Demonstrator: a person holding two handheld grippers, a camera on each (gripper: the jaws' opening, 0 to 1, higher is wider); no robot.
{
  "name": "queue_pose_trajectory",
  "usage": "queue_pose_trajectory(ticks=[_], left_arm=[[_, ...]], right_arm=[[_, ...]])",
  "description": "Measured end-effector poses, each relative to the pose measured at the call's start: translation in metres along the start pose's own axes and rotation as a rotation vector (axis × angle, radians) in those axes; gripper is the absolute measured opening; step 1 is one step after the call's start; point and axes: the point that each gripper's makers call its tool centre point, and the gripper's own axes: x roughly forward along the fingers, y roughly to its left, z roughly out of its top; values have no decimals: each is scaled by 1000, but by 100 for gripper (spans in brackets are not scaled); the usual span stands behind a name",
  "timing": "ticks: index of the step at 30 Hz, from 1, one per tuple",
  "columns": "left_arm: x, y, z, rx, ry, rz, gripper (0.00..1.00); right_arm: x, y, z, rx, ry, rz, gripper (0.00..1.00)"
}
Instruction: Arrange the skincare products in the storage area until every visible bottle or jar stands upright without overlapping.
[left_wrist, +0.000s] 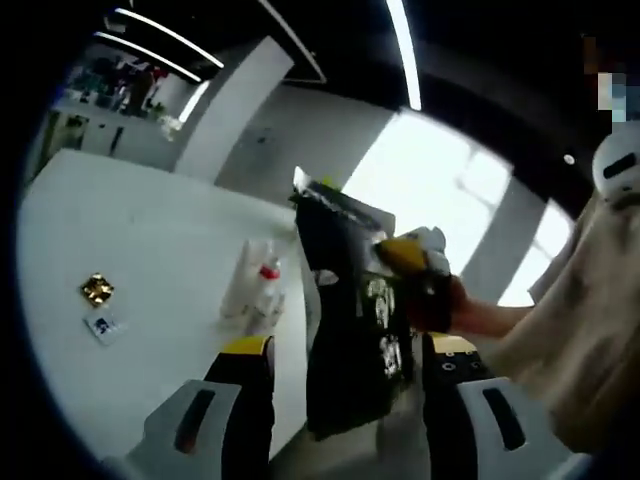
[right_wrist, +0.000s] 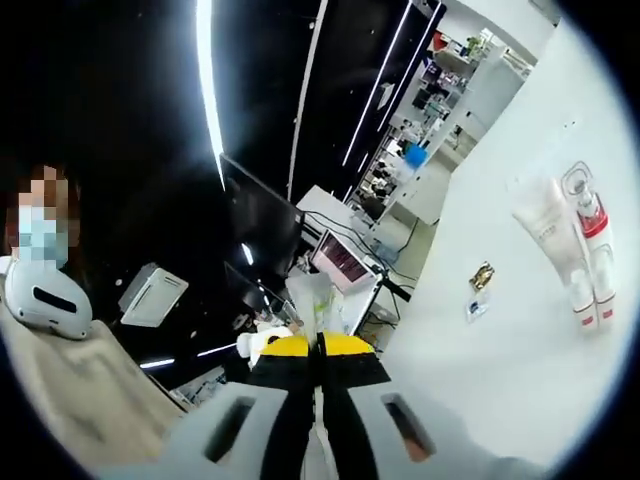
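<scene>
Not far along, by my read; most of the arranging is left.

L gripper (left_wrist: 345, 365): jaws spread wide, yellow-tipped; a black pouch (left_wrist: 350, 320) hangs between them, but I see gaps on both sides, so I judge it's not clamped by me here. In the left gripper view the R gripper (left_wrist: 415, 258) comes in from the right w/ a hand behind it and has the pouch pinched near its upper edge.

R gripper (right_wrist: 320, 365) in its own view: jaws fully closed together, a thin pale edge (right_wrist: 318, 300) poking up past the tips; that fits the pouch's top, tho I can't tell for sure from that angle.

Skincare items: beyond the L jaws, ahead and a bit left, a white tube (left_wrist: 240, 280) and a clear bottle w/ red collar (left_wrist: 268, 285) on the white table (left_wrist: 150, 230); same 2 in the right gripper view, tube (right_wrist: 548, 235) and red-collared bottle (right_wrist: 592, 250), well right of the claw tips; whether they stand upright or lie flat I can't tell, views are rolled; they look touching or nearly so. A small gold packet (left_wrist: 97, 289) and a small card (left_wrist: 103, 327) lie further left of the L claw.

Left to do, I judge: get the pouch open or emptied, then stand everything up w/ space between; nothing reads as finished.
</scene>
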Motion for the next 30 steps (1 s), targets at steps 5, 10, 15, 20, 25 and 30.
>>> queue_pose_trajectory(ticks=[5,10,15,20,25,30], left_arm=[[-2,-12,12,-40,-64,-64,23],[-6,-14,12,-79,-60,-66,15],[-10,-26,22,-166,-124,-121,0],[-7,-31,24,-220,-167,-138,0],[-7,-26,31,-293,-256,-144,0],[-8,-20,35,-340,-314,-151,0]], right_arm=[[0,3,-1,22,29,21,1],[-3,-2,4,31,30,4,1],[-7,-8,6,44,15,-16,1],[-8,-9,10,13,-16,-28,1],[-10,-7,15,-27,-99,-14,3],[-11,-13,5,-11,-113,-31,10]])
